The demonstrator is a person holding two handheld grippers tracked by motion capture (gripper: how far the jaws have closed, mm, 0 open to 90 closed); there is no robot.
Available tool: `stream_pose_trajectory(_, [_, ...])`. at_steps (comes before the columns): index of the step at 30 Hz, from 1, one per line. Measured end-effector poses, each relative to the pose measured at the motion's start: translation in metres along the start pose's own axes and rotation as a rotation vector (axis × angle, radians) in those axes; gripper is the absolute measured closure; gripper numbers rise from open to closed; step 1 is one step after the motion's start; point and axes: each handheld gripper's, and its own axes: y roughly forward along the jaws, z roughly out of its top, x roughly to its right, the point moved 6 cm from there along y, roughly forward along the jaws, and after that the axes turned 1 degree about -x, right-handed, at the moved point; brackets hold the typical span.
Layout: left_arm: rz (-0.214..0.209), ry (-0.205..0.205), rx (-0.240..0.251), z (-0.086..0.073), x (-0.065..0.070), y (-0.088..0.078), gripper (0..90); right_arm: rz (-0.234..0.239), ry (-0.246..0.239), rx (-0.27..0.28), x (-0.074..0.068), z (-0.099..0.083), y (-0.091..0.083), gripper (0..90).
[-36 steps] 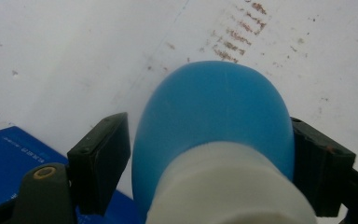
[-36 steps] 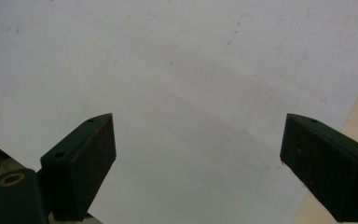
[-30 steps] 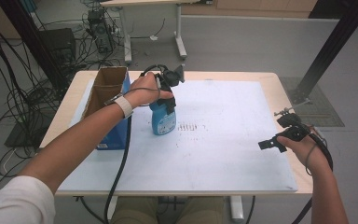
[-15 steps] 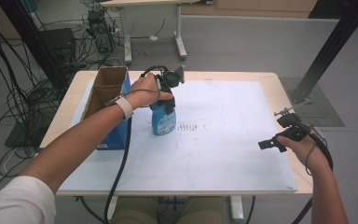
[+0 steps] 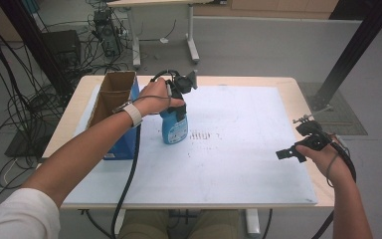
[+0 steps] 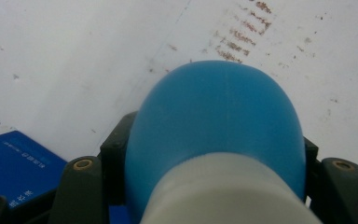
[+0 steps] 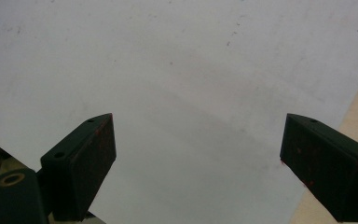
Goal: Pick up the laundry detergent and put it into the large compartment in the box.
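i'm clamping the left gripper (image 5: 178,94) down on the top of the blue bottle (image 5: 173,125), its jaws having just been closing with the bottle between them; in the left gripper view the black jaws are hugging both sides of the bottle (image 6: 216,135) right where the blue shoulder is meeting the white collar. the right gripper (image 5: 298,148) is hanging spread wide with nothing in it, and the right gripper view is showing its pads (image 7: 81,163) apart over bare white sheet. the bottle is standing upright on the white mat (image 5: 238,169), just beside the open cardboard box (image 5: 110,97) with the blue side, and next to a patch of small brownish marks (image 5: 202,135). i'm judging the grasp as made and the rest as waiting: the bottle's base is sitting on the mat, not yet lifted, and carrying it anywhere is all to come. compared with the high view a second ago, i'm seeing almost nothing shifting; both hands are sitting in the same spots, the bottle is standing in the same place, and the only change is the left jaws coming together.
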Motion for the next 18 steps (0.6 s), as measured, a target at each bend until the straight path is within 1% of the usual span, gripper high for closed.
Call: stream_pose_trajectory(18, [-0.001,0.003,-0.004,0.0005,-0.0003,0.0001,37.8,-0.004,-0.001,0.001,-0.0006,0.0003,-0.002,10.3])
